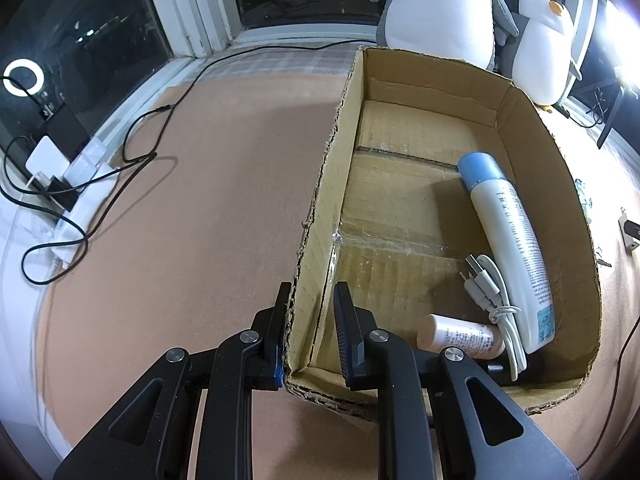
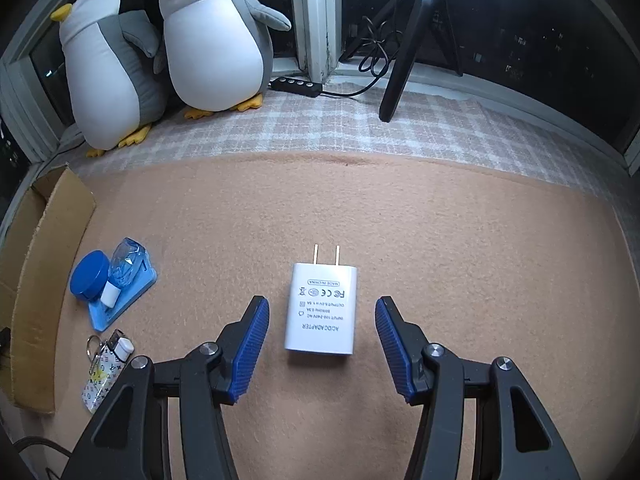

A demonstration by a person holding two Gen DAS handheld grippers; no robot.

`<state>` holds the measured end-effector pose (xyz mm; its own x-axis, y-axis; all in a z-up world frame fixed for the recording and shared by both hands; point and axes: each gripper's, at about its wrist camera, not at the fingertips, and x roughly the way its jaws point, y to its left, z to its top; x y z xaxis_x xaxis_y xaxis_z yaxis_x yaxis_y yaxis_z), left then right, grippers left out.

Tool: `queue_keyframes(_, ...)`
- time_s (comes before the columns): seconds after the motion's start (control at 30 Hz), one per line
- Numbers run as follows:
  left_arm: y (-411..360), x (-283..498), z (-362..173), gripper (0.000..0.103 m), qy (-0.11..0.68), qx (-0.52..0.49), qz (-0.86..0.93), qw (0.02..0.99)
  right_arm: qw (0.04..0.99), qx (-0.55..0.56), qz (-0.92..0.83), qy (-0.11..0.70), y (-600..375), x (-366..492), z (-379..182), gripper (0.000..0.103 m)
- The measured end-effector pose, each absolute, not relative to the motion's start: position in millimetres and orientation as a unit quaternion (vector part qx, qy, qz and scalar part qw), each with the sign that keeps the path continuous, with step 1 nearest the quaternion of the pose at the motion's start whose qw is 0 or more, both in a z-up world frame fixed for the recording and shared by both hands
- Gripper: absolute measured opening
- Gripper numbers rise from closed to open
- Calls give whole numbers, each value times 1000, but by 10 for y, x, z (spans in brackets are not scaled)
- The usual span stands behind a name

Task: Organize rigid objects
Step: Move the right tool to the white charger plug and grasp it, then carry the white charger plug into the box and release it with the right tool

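Left gripper (image 1: 310, 300) pinches corrugated cardboard box (image 1: 554, 184) wall; ribbed right gripper (image 2: 322, 320) straddles smooth adapter (image 2: 321, 307)

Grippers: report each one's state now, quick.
Left gripper: shut on the cardboard box wall, at its near corner.
Right gripper: open, straddling the white AC adapter without touching it.

surface: peach felt-covered desk (image 2: 440, 220)
on it: cardboard box (image 1: 320, 184), white AC adapter (image 2: 321, 312), blue case set (image 2: 116, 280), patterned keyring pouch (image 2: 100, 376), power strip (image 1: 80, 196)
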<state>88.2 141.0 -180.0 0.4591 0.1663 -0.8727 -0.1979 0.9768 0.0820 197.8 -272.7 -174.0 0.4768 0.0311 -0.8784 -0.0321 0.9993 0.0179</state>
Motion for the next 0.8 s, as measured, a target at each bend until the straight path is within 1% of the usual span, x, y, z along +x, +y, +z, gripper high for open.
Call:
queue_keyframes(0.17, 1408, 882, -1802, 17, 509, -17, 106, 854, 856, -13, 16, 517, -2668, 2031, -1791, 50)
queue_keyframes(0.23, 1408, 881, -1802, 17, 509, -18, 107, 854, 853, -15, 15, 522, -2667, 2057, -1814, 44)
queue_keyframes(0.3, 1406, 881, -1802, 17, 509, -17, 107, 854, 850, -16, 14, 526, -2671, 2071, -1835, 35)
queue_keyframes(0.37, 1406, 883, -1803, 17, 509, -17, 107, 854, 849, -14, 15, 528, -2680, 2078, -1846, 32)
queue_keyframes(0.8, 1414, 889, -1800, 17, 509, -18, 108, 854, 856, 1, 24, 517, -2720, 1957, -1732, 32)
